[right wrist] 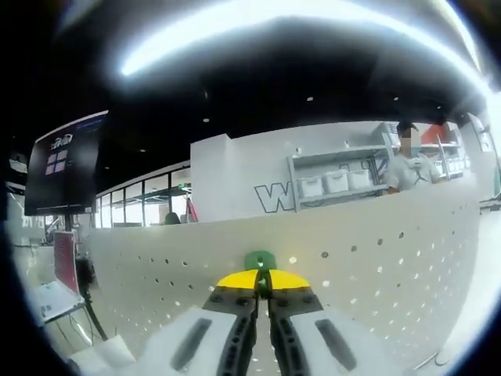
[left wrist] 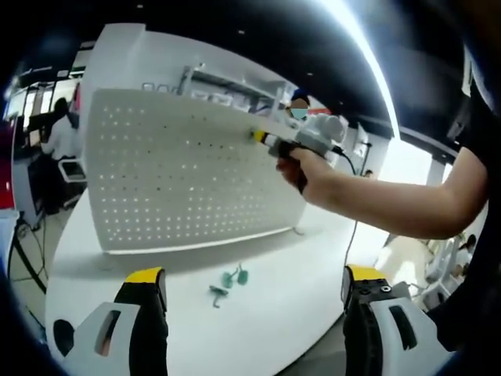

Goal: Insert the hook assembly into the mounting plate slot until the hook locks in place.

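Right gripper: jaws clenched on a green hook, its top showing just past the yellow tips.
Hook position: pressed against the white perforated mounting plate straight ahead of the jaws.
Left gripper: jaws released, wide apart, holding nothing.
Ahead of left jaws: two spare green hooks lying on the white surface, between the jaws and the upright plate.
Upper right of left jaws: the right gripper in a person's hand, tip touching the plate.
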Available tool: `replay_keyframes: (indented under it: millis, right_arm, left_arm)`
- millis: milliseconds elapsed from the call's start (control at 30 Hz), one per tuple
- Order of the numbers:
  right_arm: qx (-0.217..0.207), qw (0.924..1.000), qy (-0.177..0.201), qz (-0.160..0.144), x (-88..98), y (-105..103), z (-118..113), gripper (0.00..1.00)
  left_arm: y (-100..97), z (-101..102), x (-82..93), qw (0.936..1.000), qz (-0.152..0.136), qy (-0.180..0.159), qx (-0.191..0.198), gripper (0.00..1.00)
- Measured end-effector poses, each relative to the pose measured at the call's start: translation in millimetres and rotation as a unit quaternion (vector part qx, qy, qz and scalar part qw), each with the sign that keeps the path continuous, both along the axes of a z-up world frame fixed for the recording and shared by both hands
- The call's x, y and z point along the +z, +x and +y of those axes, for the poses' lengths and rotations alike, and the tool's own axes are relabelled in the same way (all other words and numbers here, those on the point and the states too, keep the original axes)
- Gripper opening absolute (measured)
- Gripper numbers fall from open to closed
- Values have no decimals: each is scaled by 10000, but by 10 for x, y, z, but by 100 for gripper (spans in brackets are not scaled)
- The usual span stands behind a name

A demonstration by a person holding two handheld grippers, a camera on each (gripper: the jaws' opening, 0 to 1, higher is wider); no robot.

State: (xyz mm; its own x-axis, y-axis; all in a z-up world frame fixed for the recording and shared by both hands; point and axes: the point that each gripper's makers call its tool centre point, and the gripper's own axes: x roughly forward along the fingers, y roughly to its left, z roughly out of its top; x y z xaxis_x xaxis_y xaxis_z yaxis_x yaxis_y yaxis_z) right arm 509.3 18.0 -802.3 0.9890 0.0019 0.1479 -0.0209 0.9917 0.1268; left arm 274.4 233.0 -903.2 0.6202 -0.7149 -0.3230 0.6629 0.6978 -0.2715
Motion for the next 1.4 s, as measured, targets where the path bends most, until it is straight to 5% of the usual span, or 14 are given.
replay_keyframes:
  millis: [467,633,733,1033,1400]
  right_arm:
    - [-53,9997,-209,76,-3,13,21,2]
    - [104,9998,-73,160,-18,-11,56,14]
    - [164,9998,51,34,111,-140,87,16]
    - [331,9987,-385,-90,276,-467,174,18]
    - [640,9958,-630,196,247,-889,143,25]
  left_arm:
    - [68,-18,-4,10000,5,-55,25,94]
    - [52,-10,2,10000,-3,-51,28,94]
    - [31,6,21,10000,-25,-64,47,94]
    - [-76,16,86,9999,-119,-51,69,94]
    - [-330,30,34,9999,-16,-72,156,94]
